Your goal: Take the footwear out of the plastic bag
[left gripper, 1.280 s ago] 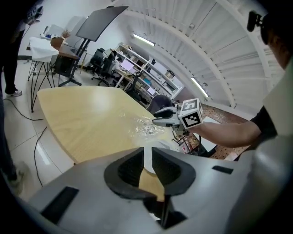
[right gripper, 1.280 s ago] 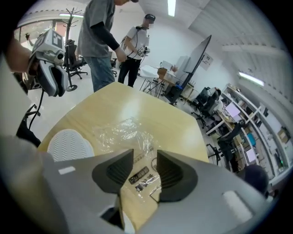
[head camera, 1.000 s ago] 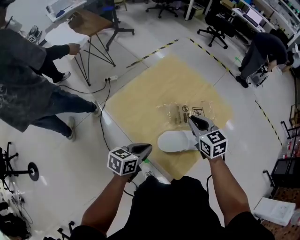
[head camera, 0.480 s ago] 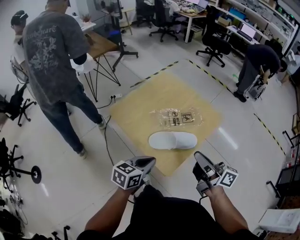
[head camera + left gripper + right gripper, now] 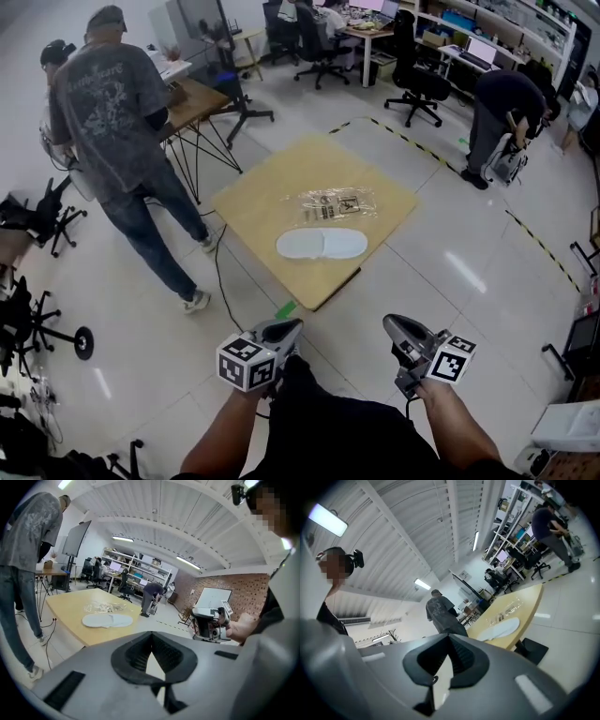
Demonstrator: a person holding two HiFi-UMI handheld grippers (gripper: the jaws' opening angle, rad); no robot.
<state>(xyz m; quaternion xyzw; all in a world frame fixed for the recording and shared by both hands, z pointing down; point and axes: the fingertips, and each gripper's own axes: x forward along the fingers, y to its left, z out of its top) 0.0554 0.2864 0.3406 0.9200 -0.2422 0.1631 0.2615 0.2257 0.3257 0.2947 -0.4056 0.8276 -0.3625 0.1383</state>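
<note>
The white slippers (image 5: 322, 244) lie on the yellow mat (image 5: 253, 202), just beside the plastic bag (image 5: 330, 202). Your left gripper (image 5: 289, 326) and right gripper (image 5: 395, 324) are both closed and empty, well apart from them. Removal looks complete: hold clear and disturb nothing.

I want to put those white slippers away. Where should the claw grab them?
Probably the near long edge of the white slippers, coming down from above on your own side. They lie flat and thin on the yellow board, so only an edge gives the claw something to pinch. The plastic bag lies just beyond them and crowds the far side.
</note>
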